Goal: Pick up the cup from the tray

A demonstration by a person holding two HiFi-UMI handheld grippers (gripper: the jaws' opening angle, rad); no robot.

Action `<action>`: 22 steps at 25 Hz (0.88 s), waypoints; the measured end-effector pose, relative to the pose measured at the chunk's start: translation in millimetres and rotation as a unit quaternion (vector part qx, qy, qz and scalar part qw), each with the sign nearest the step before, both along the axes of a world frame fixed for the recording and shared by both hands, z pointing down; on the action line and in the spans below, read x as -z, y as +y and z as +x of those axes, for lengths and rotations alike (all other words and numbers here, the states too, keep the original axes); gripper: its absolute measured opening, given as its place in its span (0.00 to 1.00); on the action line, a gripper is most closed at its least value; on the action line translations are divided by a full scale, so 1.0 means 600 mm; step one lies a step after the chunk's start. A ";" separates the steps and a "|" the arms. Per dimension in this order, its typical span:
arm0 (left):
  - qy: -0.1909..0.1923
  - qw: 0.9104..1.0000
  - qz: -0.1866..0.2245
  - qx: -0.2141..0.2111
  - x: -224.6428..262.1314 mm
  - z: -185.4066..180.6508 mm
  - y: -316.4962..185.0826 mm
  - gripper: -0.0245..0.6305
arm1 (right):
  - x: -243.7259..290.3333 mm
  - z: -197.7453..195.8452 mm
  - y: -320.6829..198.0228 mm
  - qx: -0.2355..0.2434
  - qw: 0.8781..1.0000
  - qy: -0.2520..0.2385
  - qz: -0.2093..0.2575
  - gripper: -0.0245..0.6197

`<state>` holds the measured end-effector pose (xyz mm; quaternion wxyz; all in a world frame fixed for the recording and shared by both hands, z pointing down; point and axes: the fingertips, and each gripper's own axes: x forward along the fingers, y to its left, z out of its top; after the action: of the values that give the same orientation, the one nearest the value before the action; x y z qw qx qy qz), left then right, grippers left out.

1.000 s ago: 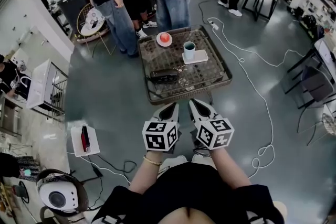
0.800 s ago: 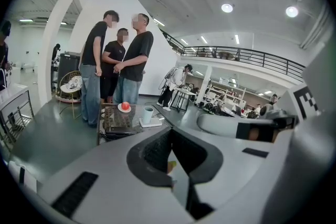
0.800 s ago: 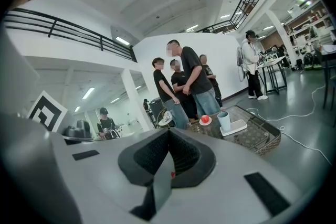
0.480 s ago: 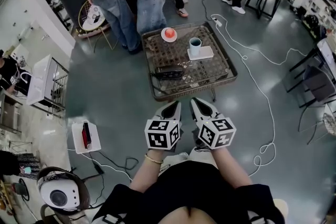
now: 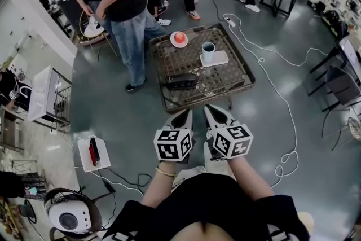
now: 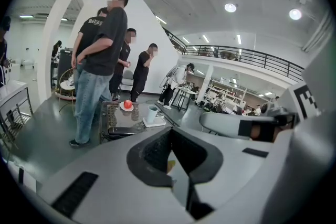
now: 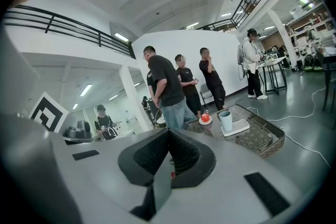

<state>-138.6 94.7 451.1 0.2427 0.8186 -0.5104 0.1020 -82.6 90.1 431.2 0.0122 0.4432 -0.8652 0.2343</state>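
A pale blue cup [image 5: 208, 52] stands upright on a small white tray [image 5: 216, 59] at the far right of a low wicker table [image 5: 237, 84]. Both grippers hang close to my body, well short of the table and apart from the cup. My left gripper [image 5: 185, 117] is shut with nothing in it, and so is my right gripper [image 5: 214, 115]. In the left gripper view the cup [image 6: 152, 113] shows far beyond the closed left gripper [image 6: 171, 138]. In the right gripper view the cup [image 7: 226, 120] stands on the white tray [image 7: 237, 127], beyond the closed right gripper [image 7: 168, 140].
On the table also sit a red fruit on a small plate [image 5: 179, 38] and a black object [image 5: 180, 81]. A person in jeans [image 5: 127, 14] stands at the table's left side, others farther back. A white cable [image 5: 280, 104] snakes over the floor at right. A white box [image 5: 93, 153] lies at left.
The person in jeans has stepped round to the table's left side and the others have moved back. Both grippers have stayed where they were, shut.
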 end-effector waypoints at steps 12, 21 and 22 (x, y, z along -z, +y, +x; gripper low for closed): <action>-0.001 1.000 0.001 0.017 -0.013 0.011 -0.098 0.05 | -0.012 0.029 -0.112 -0.002 1.000 0.000 0.001 0.05; 0.000 0.999 -0.004 0.033 -0.028 0.029 -0.210 0.05 | -0.025 0.053 -0.234 0.008 1.000 0.008 -0.005 0.05; -0.001 0.999 -0.003 0.035 -0.027 0.031 -0.224 0.05 | -0.025 0.055 -0.248 0.010 1.000 0.009 -0.006 0.05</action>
<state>-120.2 -39.8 467.2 0.2485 0.7996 -0.5383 0.0961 -49.9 -58.6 446.3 0.0249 0.4364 -0.8681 0.2353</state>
